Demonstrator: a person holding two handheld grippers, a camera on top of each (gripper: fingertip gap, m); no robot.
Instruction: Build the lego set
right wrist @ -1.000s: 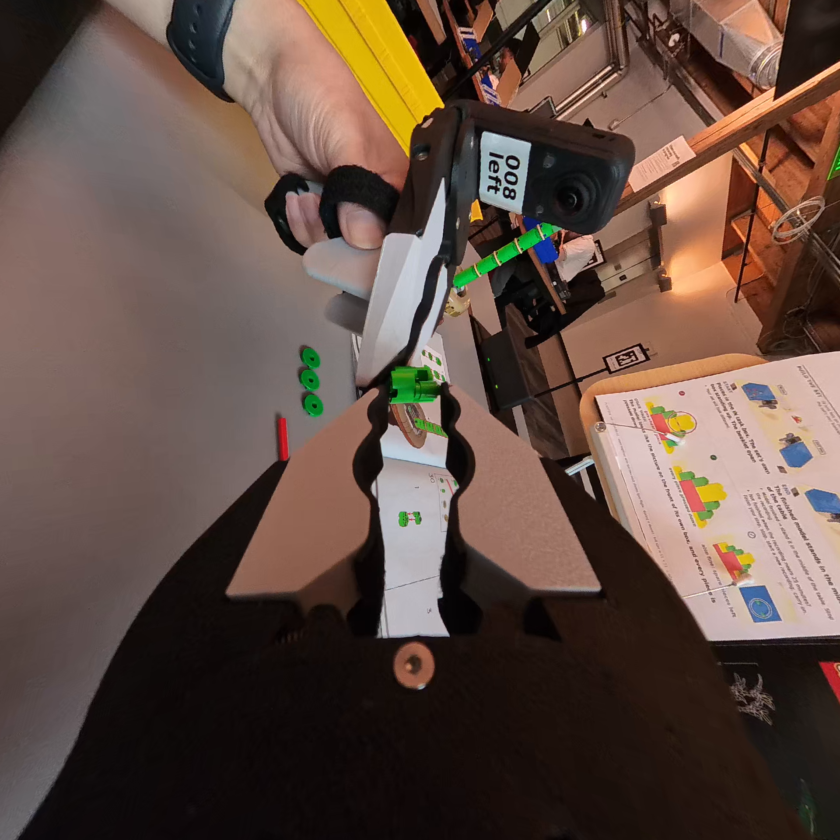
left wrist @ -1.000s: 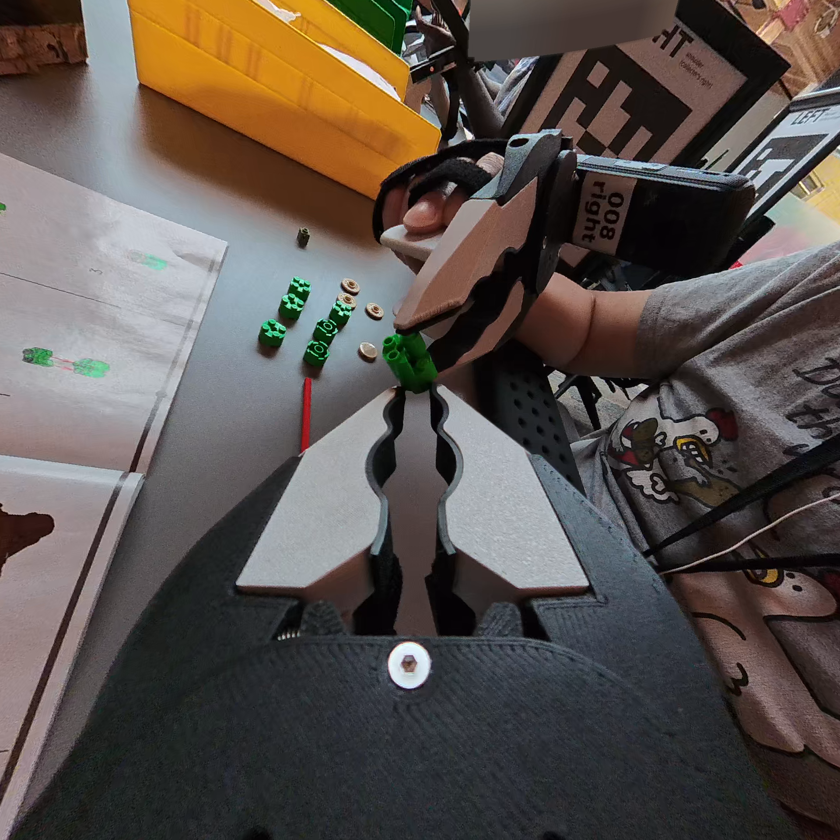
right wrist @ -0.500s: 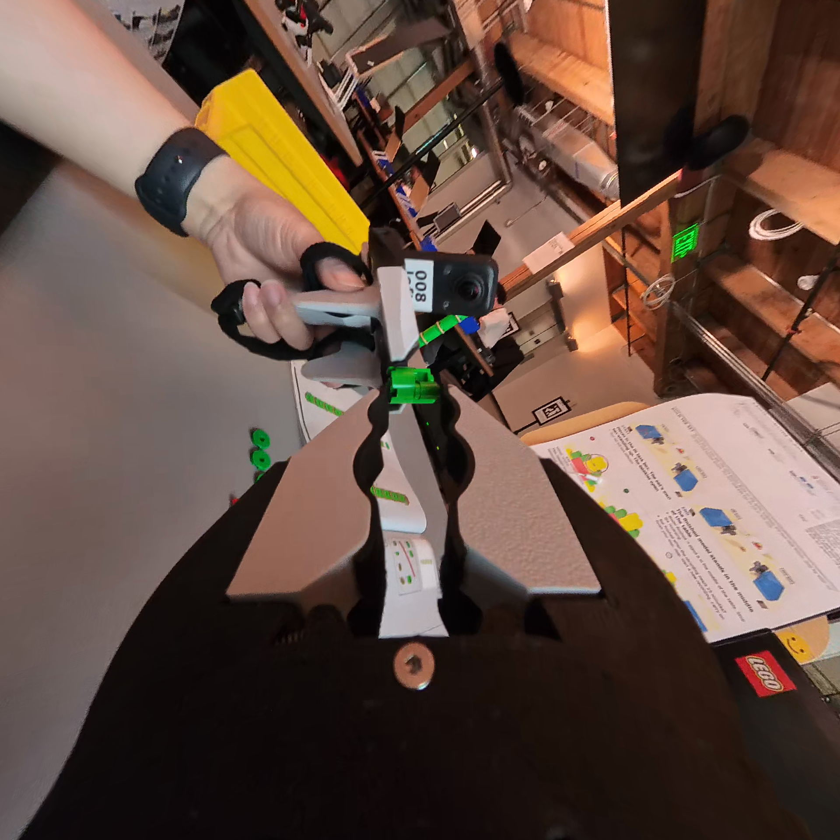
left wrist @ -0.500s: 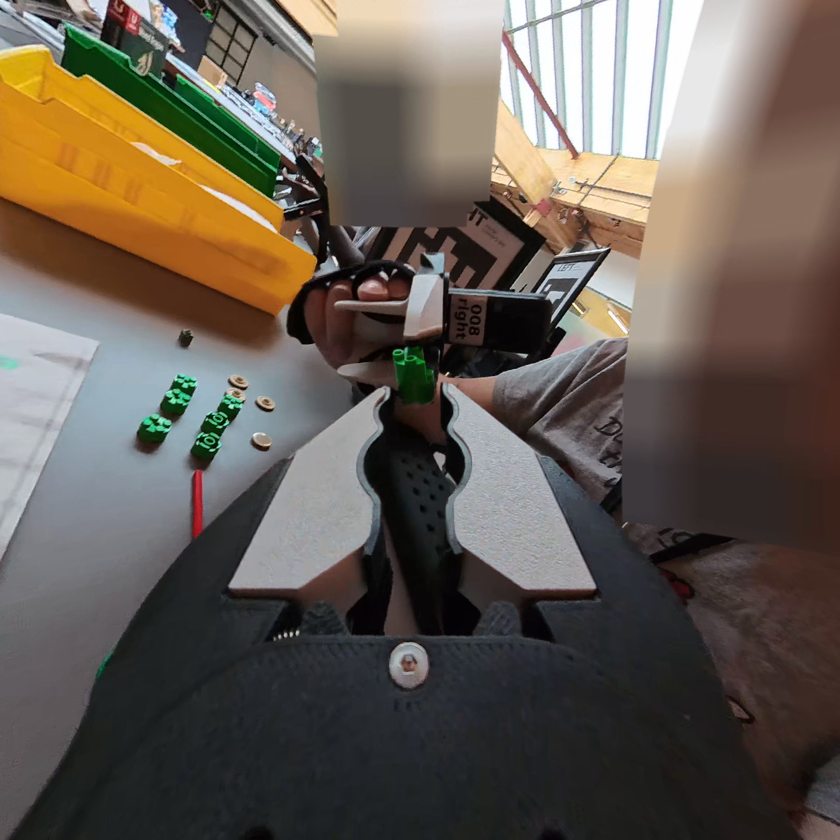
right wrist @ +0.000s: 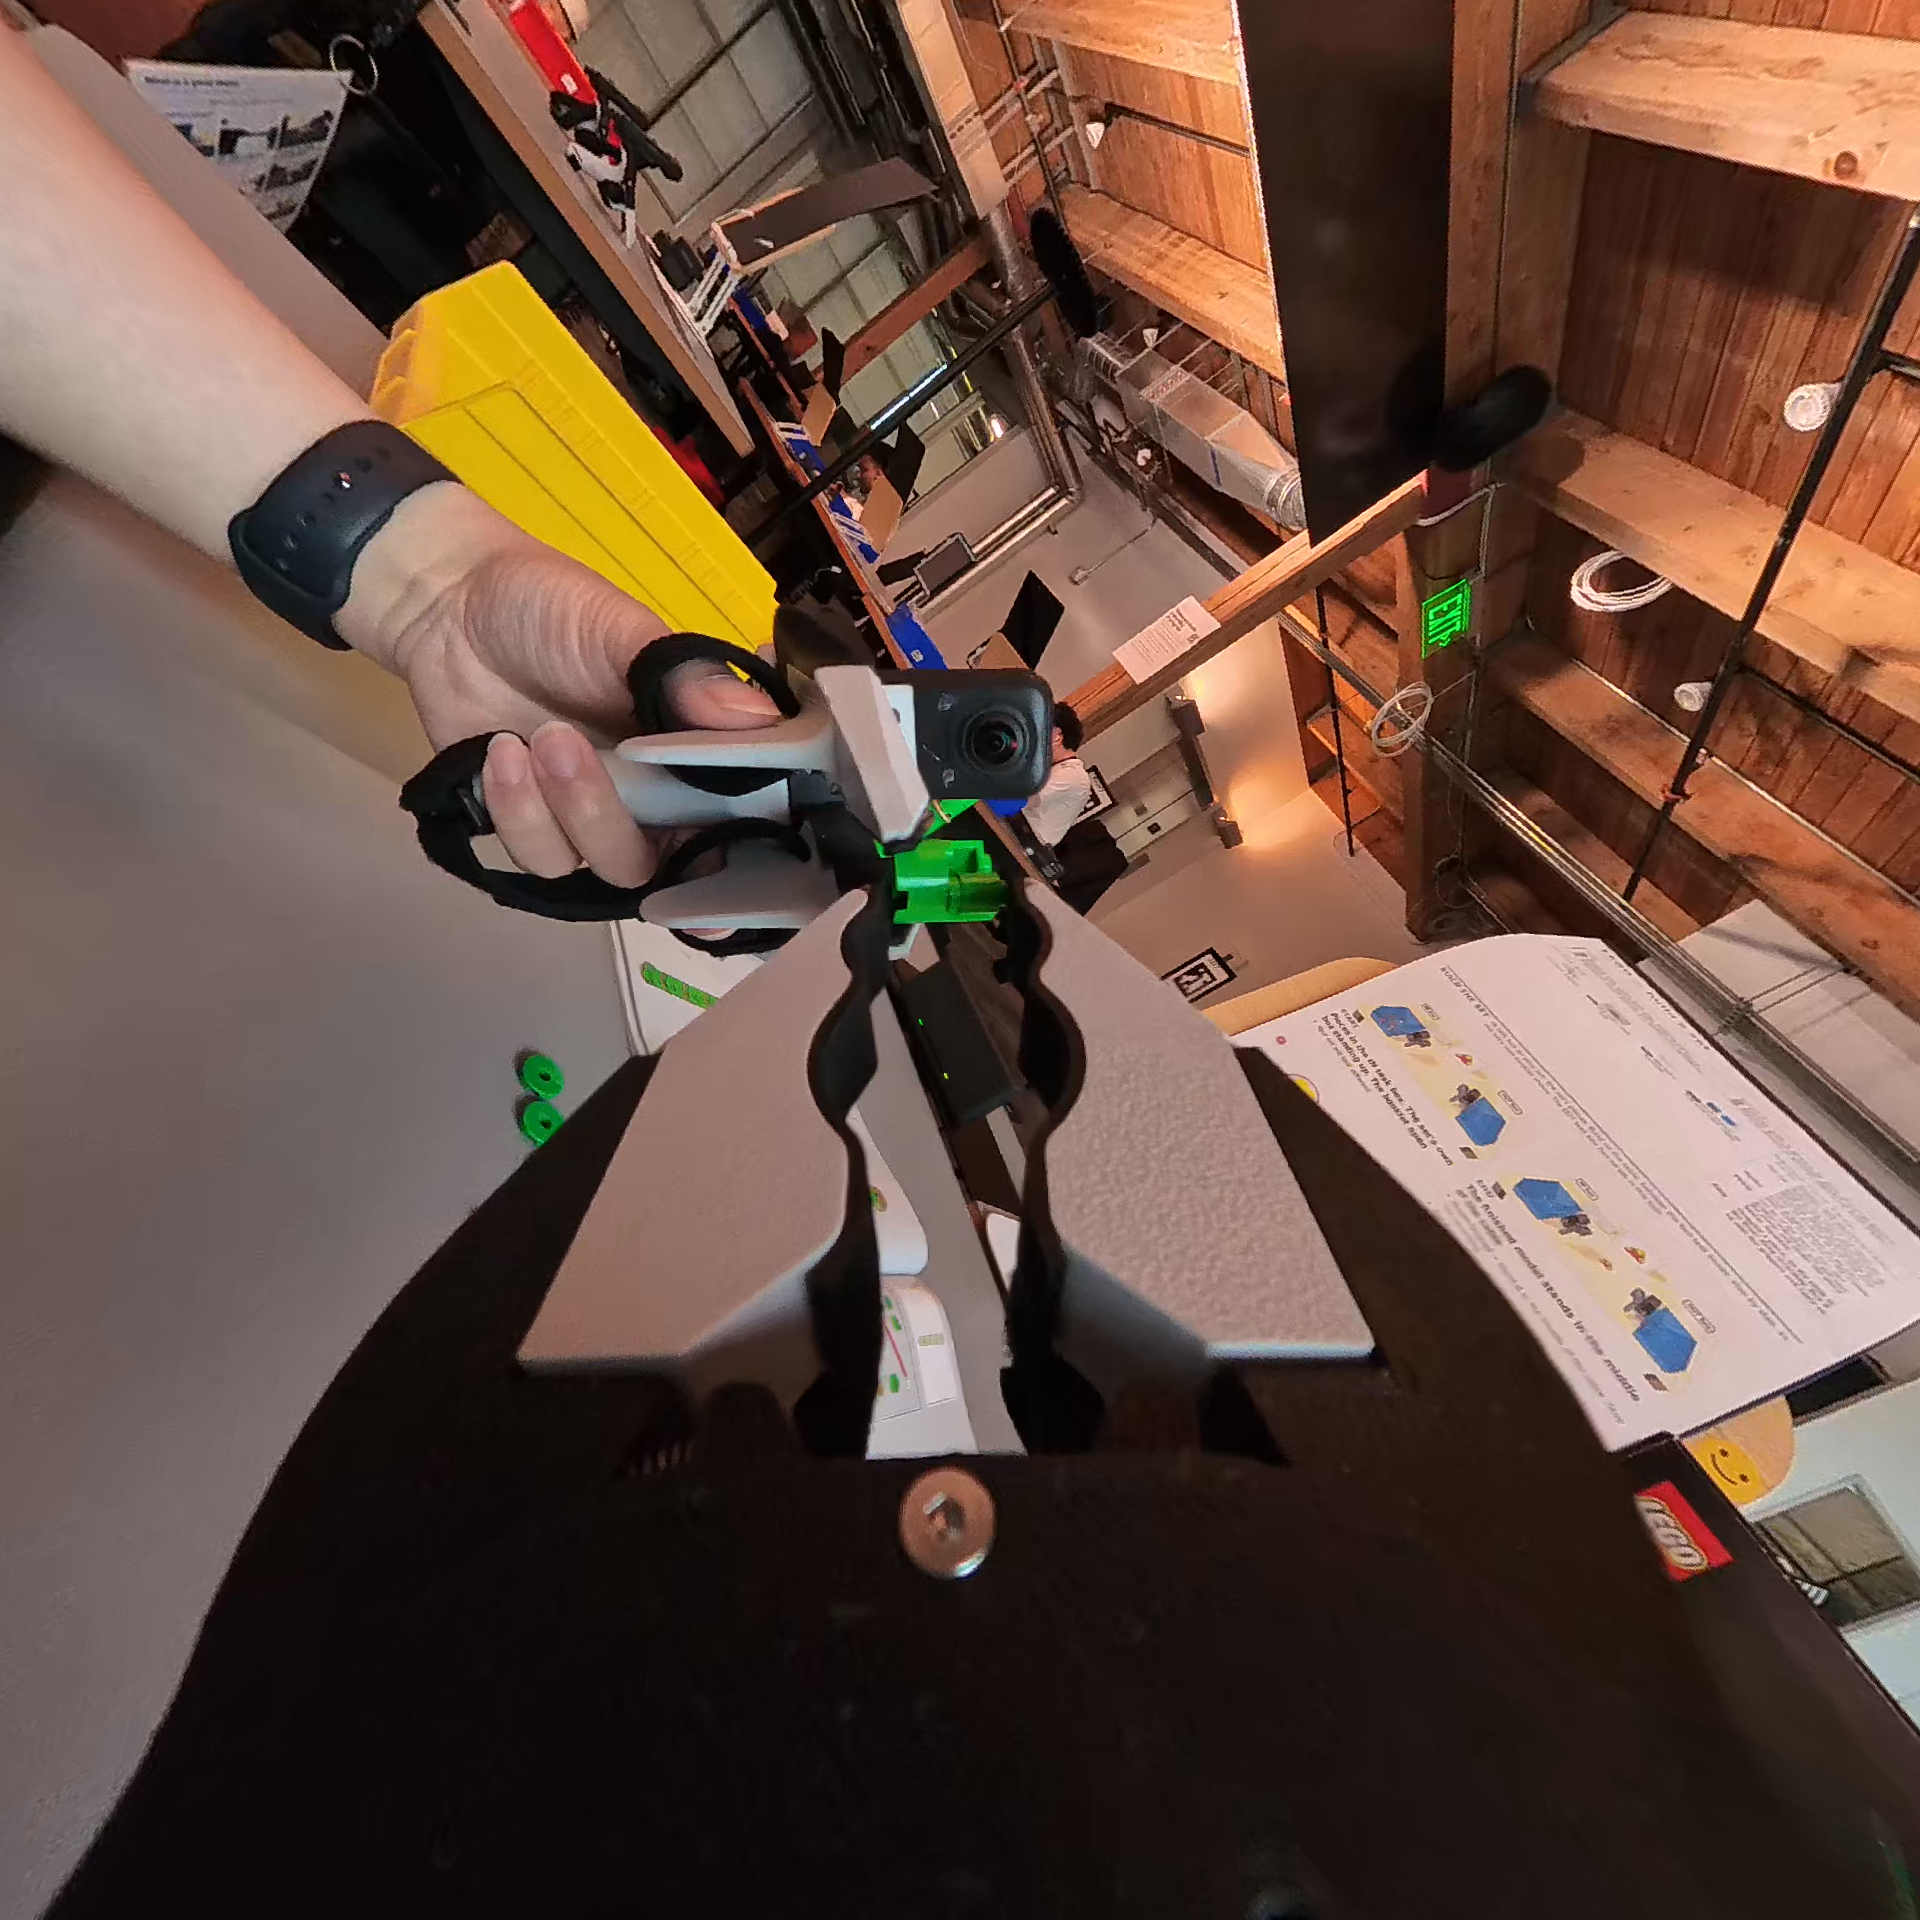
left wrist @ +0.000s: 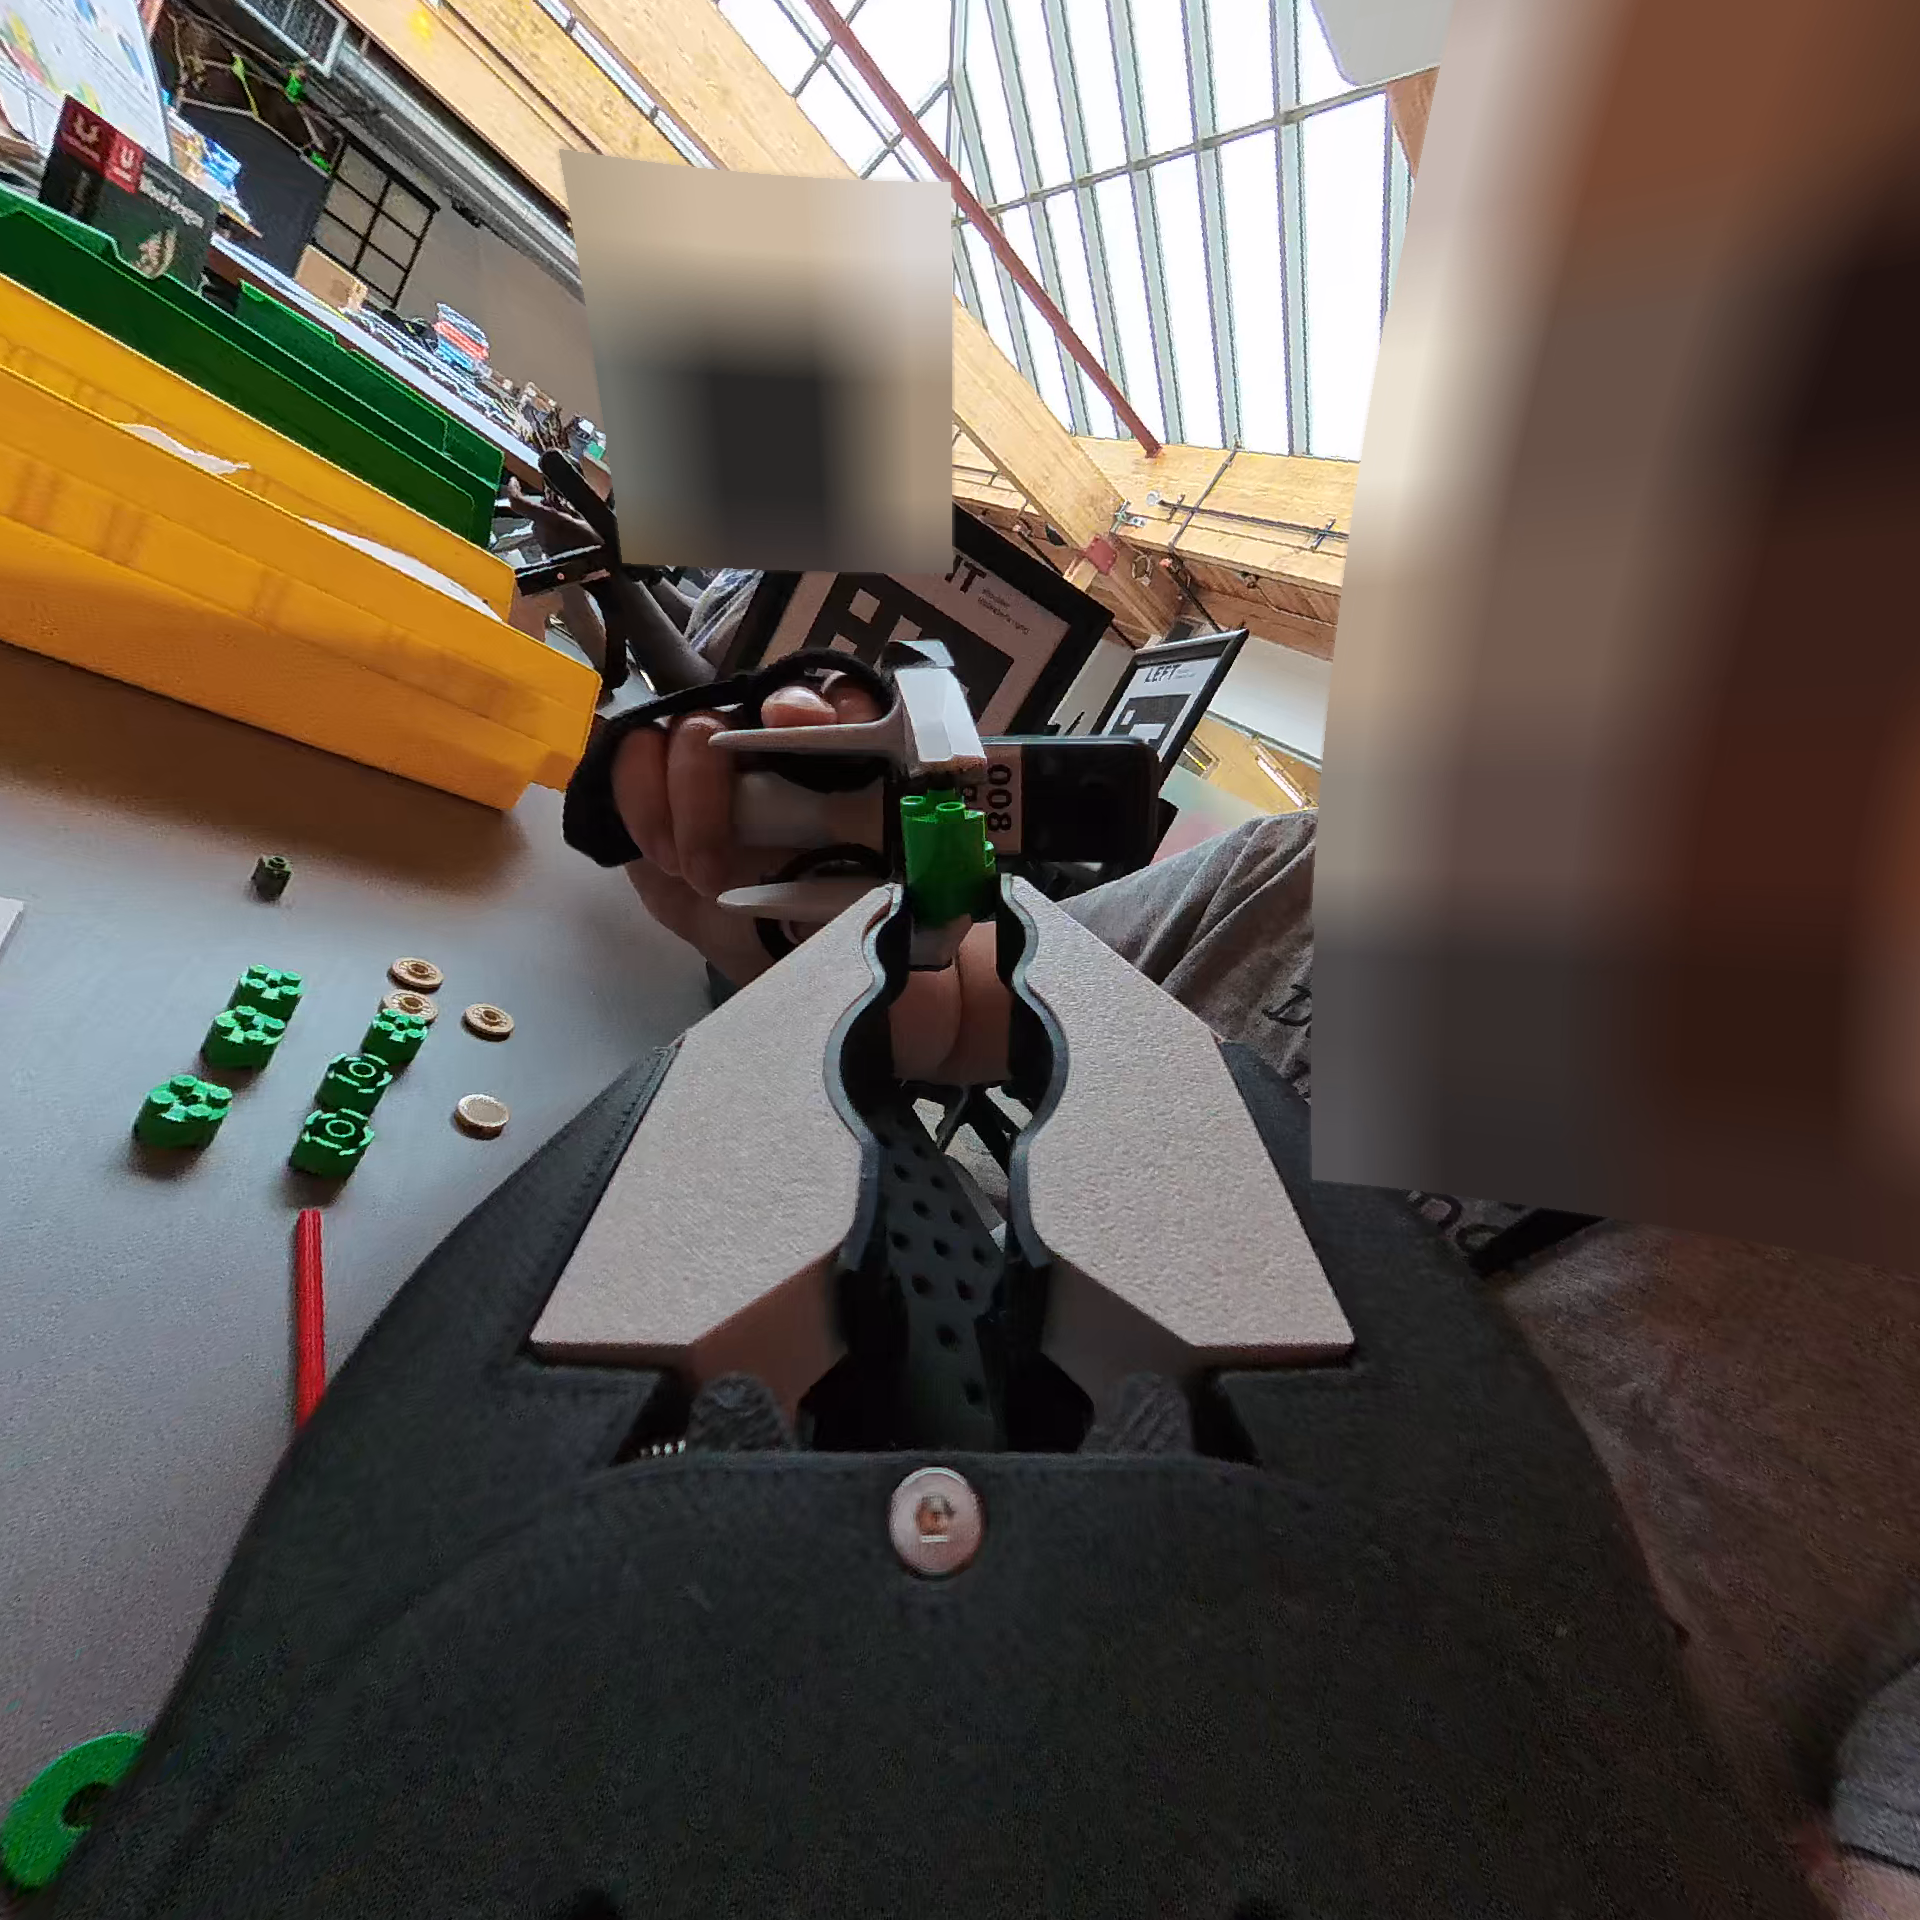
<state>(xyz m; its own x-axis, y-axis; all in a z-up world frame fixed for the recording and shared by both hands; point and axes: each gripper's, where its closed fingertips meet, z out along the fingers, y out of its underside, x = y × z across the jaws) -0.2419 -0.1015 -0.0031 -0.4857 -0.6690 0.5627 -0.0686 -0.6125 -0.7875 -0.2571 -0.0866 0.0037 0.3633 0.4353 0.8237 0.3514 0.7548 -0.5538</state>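
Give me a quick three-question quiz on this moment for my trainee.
1. True or false: the green piece gripped in the left tool rests on the table.
2. How many tan round pieces lie beside the loose green bricks? A two, B four, C seven.
3. Fill in: the bin behind those bricks is ___ in colour.

Key: 1 false, it is held up off the table; 2 B; 3 yellow.
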